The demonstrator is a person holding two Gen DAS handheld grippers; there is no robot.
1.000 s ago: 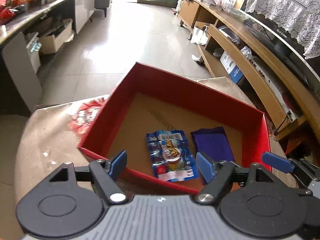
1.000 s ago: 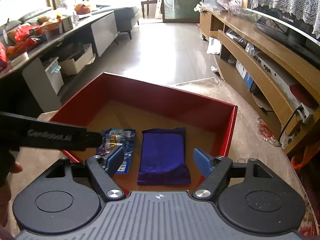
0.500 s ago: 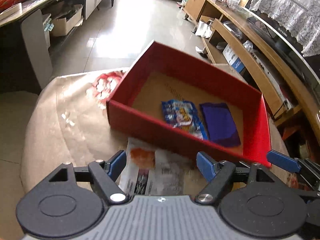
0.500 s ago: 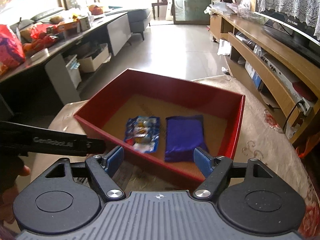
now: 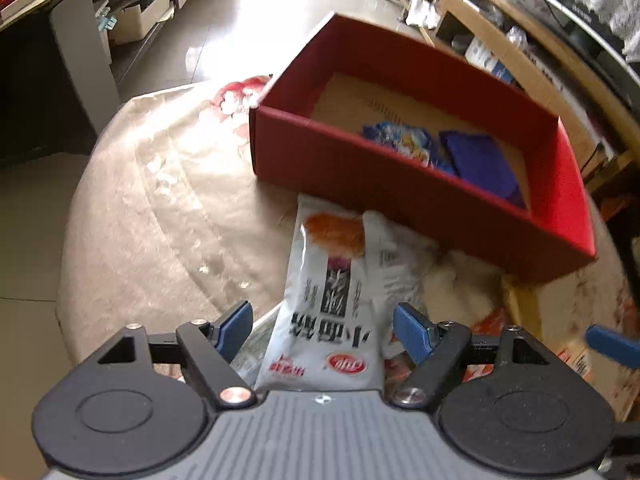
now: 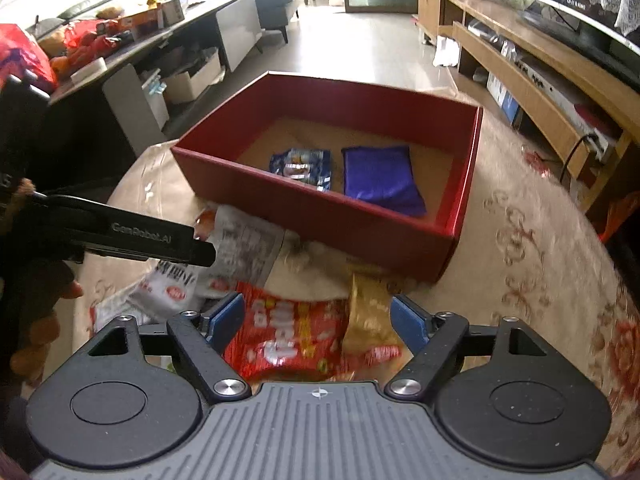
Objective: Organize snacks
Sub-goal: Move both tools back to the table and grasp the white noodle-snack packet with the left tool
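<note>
A red box (image 5: 360, 172) sits on the round table and holds a blue printed packet (image 5: 404, 146) beside a purple packet (image 5: 480, 160). My left gripper (image 5: 322, 314) is open, pointing steeply down over a white snack packet (image 5: 328, 272) that lies in front of the box; its pads stand clear of the packet. In the right wrist view the red box (image 6: 320, 216) lies ahead. My right gripper (image 6: 317, 306) hovers above a red packet (image 6: 288, 336) and a gold packet (image 6: 368, 320). Its jaws are opening and grip nothing.
A second white packet (image 5: 396, 264) lies against the box's near wall. The table carries a beige patterned cloth (image 6: 520, 248). A hand (image 6: 36, 320) holds the left tool at the left edge. Low wooden shelving (image 6: 540, 80) runs along the right, a dark counter (image 6: 120, 52) along the left.
Both grippers have drawn back from above the box to the loose packets in front of it. The left one has also sunk lower. Neither took hold of anything.
</note>
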